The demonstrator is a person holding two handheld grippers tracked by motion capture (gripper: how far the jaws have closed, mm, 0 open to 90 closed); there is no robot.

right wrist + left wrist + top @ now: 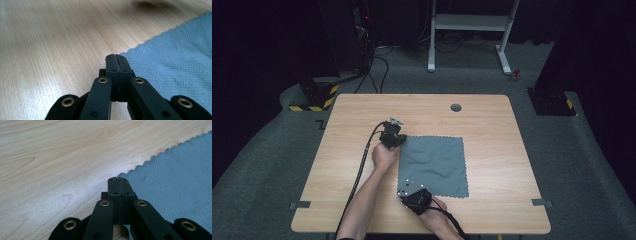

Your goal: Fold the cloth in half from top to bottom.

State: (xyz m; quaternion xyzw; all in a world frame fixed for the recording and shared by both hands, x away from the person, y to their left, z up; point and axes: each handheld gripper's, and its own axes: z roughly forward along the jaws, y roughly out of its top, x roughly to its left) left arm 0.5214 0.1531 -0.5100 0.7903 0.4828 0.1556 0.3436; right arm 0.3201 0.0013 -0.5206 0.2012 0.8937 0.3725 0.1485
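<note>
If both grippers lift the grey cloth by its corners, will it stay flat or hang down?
The grey square cloth with zigzag edges is probably floppy: it looks thin and shows soft wrinkles, so it would likely sag between the corners. It seems light. On the smooth wooden table, a push may bunch it.

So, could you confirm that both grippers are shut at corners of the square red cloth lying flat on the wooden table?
Not quite: the square cloth is grey, not red, as the high view shows. Both the left gripper and right gripper are shut at its corners on the wooden table.

A: What's around my fingers?
B: Bare table (492, 120) beyond and beside both grippers; only the flat cloth (434, 165) lies at their tips, nothing standing.
</note>
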